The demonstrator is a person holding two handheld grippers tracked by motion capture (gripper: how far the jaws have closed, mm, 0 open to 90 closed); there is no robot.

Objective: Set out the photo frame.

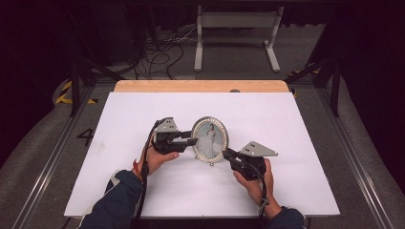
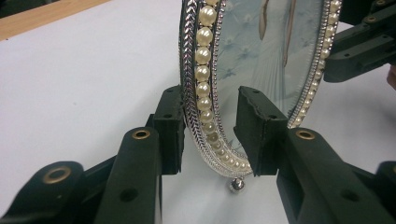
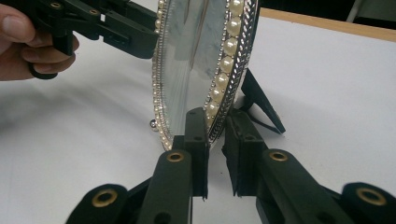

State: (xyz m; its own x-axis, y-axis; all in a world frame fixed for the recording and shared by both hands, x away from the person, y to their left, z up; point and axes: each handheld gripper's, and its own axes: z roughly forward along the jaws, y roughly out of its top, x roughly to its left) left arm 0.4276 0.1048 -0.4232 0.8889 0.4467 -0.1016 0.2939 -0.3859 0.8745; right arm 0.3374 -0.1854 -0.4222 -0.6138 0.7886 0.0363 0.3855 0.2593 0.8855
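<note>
An oval photo frame (image 1: 210, 138) with a pearl and silver rim stands upright mid-table; it holds a picture of a figure in a white dress. My left gripper (image 1: 191, 141) reaches its left edge. In the left gripper view the rim (image 2: 203, 70) runs between the jaws of the left gripper (image 2: 208, 135); the left pad lies against its back and the right pad (image 2: 252, 126) stands a little off the glass. My right gripper (image 1: 227, 153) is shut on the frame's lower right rim. Seen from the right gripper view, the right gripper (image 3: 215, 135) clamps the rim (image 3: 229, 51).
The white table top (image 1: 143, 109) has a wooden strip (image 1: 200, 86) along its far edge. A black easel leg (image 3: 259, 102) props the frame from behind, and a small ball foot (image 2: 237, 185) rests on the table. Cables (image 1: 157, 52) and a white metal stand (image 1: 236, 33) lie on the floor beyond.
</note>
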